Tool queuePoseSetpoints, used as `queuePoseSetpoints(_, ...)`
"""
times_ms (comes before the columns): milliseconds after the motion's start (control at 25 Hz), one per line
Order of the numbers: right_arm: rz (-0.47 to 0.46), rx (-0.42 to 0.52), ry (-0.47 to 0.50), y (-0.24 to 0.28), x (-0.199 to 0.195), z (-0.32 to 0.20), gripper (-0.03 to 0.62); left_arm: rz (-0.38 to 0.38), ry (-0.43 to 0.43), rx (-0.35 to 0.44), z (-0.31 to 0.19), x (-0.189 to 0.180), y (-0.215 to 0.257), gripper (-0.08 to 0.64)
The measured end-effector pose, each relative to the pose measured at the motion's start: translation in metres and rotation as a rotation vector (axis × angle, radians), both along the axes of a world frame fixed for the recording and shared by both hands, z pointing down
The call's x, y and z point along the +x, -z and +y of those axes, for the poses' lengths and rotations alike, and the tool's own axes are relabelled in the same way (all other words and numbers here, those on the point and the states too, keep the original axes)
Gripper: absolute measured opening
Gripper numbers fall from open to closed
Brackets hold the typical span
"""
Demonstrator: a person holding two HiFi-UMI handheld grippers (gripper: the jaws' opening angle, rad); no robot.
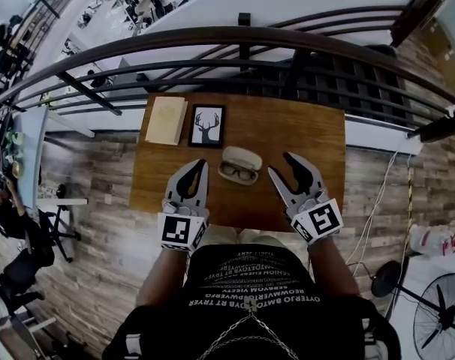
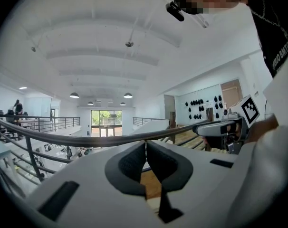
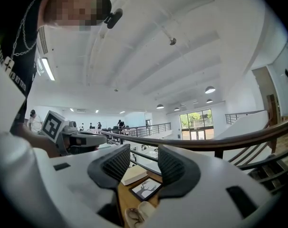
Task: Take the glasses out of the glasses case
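A cream glasses case point(image 1: 242, 157) lies open in the middle of the wooden table point(image 1: 317, 137). Dark-framed glasses point(image 1: 238, 173) rest in its near half. My left gripper point(image 1: 200, 168) is just left of the case, shut with nothing in it; in its own view the pads point(image 2: 132, 161) meet at the tips. On the case's right, my right gripper point(image 1: 281, 164) is open and empty. The right gripper view shows the gap between its fingers point(image 3: 116, 164), with the glasses point(image 3: 133, 216) and case point(image 3: 147, 208) low down below the jaws.
A tan book point(image 1: 166, 120) and a framed antler picture point(image 1: 206, 125) lie at the table's far left. A dark railing point(image 1: 242, 36) runs behind the table, with a drop to a lower floor beyond. A floor fan point(image 1: 441, 317) stands at the right.
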State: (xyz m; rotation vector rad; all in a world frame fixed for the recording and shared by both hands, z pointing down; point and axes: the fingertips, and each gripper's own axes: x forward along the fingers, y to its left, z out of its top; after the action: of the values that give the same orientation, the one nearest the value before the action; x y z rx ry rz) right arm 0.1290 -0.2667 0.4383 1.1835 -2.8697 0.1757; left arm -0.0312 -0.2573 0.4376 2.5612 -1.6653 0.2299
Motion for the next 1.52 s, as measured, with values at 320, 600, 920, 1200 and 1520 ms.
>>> queuePoseSetpoints(320,0.004,-0.025,-0.033,-0.017,-0.015,-0.003,0.169,-0.004,-0.046,-0.032,-0.006,-0.013,-0.015,0.029)
queuePoseSetpoints(600,0.046,-0.071,-0.072,-0.035,-0.028,-0.004,0.169,0.003,-0.141,-0.029,-0.028,-0.009,-0.011,0.029)
queuePoseSetpoints(920,0.104,-0.118,-0.057,-0.057,-0.051,-0.007,0.169,0.014,-0.168,0.002,-0.045,-0.014,0.006,0.029)
queuePoseSetpoints(1200,0.125,-0.146,-0.045,-0.081,-0.069,-0.011,0.169,0.034,-0.144,-0.001,-0.049,-0.036,0.003,0.029)
queuePoseSetpoints(1520,0.186,-0.232,-0.02,-0.128,-0.079,-0.014,0.169,0.035,-0.144,-0.003,-0.05,-0.04,0.003,0.029)
